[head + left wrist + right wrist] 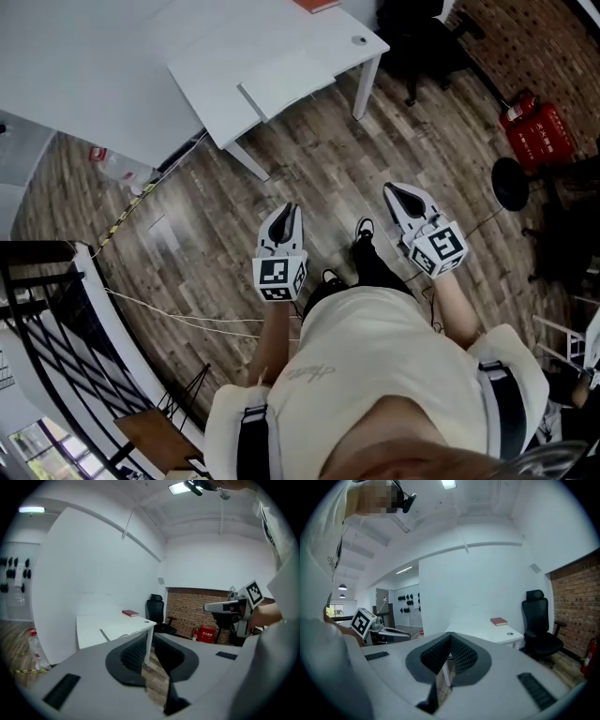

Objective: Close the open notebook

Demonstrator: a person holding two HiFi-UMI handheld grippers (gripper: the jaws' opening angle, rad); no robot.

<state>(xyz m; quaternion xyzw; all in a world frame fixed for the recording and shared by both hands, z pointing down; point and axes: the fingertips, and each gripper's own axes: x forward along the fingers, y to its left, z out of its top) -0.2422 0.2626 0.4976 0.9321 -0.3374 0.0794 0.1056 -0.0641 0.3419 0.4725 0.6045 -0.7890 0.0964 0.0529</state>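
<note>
The open notebook (286,81) lies flat with white pages on the white table (216,103) ahead of me, near the table's front edge; in the left gripper view the notebook (123,630) shows just above the jaws. I stand on the wood floor a step away from the table. My left gripper (288,212) and right gripper (397,192) are held side by side at waist height, pointing toward the table. Both are shut with nothing between their jaws. The left gripper (151,636) and right gripper (450,635) are well short of the notebook.
A red book (131,613) and a small round grommet (361,40) are at the table's far end. A black office chair (539,627) stands by the brick wall, a red extinguisher box (536,131) to the right. A plastic bottle (117,167) and a black railing (47,309) are at left.
</note>
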